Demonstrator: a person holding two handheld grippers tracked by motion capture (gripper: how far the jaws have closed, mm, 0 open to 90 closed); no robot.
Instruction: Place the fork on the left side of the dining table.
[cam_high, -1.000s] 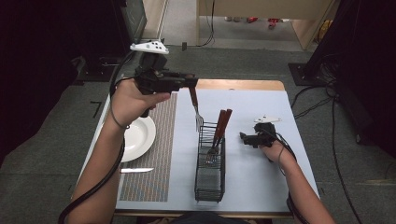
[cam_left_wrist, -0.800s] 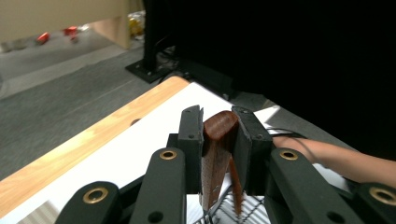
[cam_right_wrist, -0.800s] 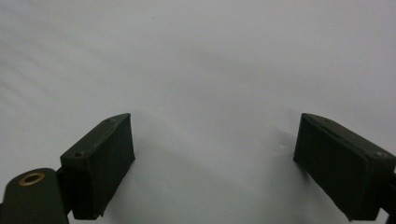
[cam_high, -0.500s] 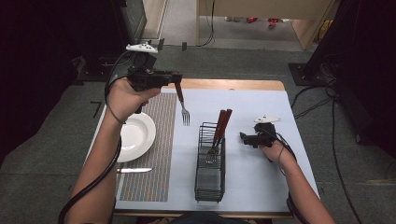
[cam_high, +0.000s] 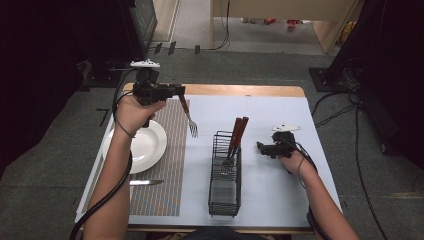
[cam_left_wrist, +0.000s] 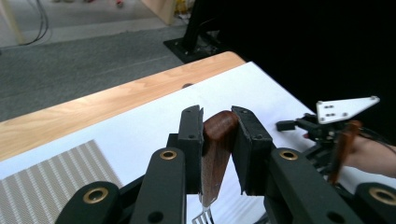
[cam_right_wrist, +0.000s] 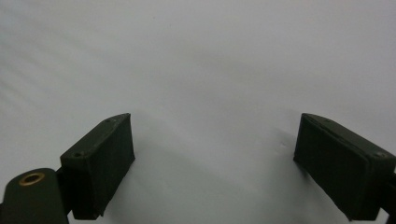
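Observation:
My left gripper (cam_high: 180, 95) is shut on the brown wooden handle of a fork (cam_high: 189, 116), which hangs tines down above the striped placemat (cam_high: 165, 150). In the left gripper view the fork handle (cam_left_wrist: 217, 149) is pinched between both jaws of the left gripper (cam_left_wrist: 218, 140). A white plate (cam_high: 137, 145) lies on the mat's left side, and a knife (cam_high: 145, 182) rests near its front. A black wire cutlery basket (cam_high: 225, 175) holds brown-handled utensils (cam_high: 237, 132). My right gripper (cam_high: 261, 147) rests low to the right of the basket; the right gripper (cam_right_wrist: 215, 163) has its jaws wide apart over bare white table.
The white table top (cam_high: 270, 115) has a wooden strip (cam_high: 240, 90) along its far edge. Grey floor surrounds it, with cables (cam_high: 340, 110) to the right and dark equipment at both sides. The other hand's gripper (cam_left_wrist: 336, 121) shows in the left gripper view.
My left gripper has carried the fork leftward, from above the basket to over the placemat beside the plate. The right gripper has stayed in place.

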